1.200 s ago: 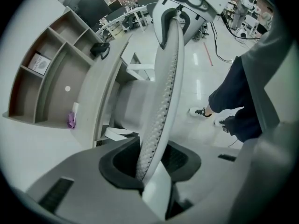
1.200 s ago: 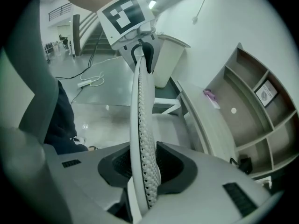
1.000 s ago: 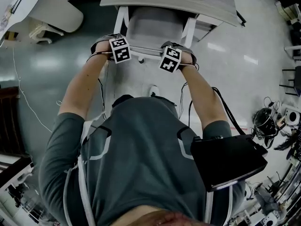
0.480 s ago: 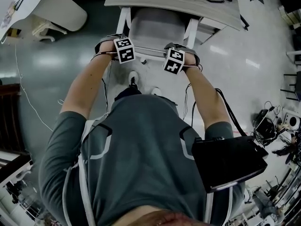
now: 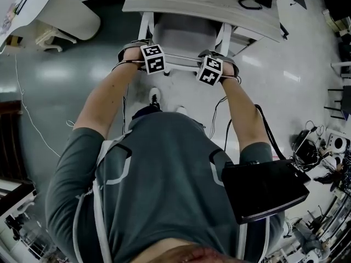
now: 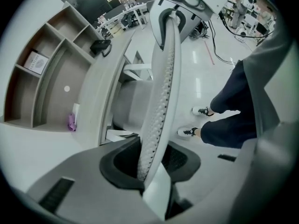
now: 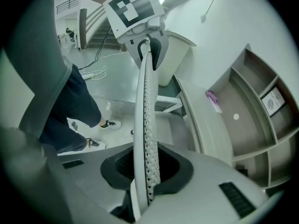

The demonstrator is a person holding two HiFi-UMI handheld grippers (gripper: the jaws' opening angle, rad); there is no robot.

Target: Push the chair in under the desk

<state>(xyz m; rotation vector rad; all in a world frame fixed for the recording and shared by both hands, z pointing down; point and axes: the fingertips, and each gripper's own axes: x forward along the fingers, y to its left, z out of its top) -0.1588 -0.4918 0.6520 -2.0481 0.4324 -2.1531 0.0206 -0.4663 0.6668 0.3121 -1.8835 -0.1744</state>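
Observation:
In the head view a white chair (image 5: 184,37) stands with its seat partly under the pale desk (image 5: 203,4). My left gripper (image 5: 152,60) and right gripper (image 5: 210,70) both sit on the backrest's top rail, near its two ends. The left gripper view shows the perforated white backrest rim (image 6: 161,101) running between the jaws of my left gripper (image 6: 149,164), which is shut on it. In the right gripper view the same rim (image 7: 145,115) lies between the jaws of my right gripper (image 7: 147,171); they have just been opening slightly, pads still on the rim.
Open shelves (image 6: 42,78) stand beyond the desk edge (image 6: 100,87). The person's shoes (image 6: 189,132) are on the glossy floor behind the chair. A white curved unit (image 5: 60,10) is at the far left, a thin cable (image 5: 27,114) trails on the floor, and gear clutters the right (image 5: 323,147).
Both grippers and the chair have moved toward the desk, with more of the seat now under it. The person has stepped forward behind the chair.

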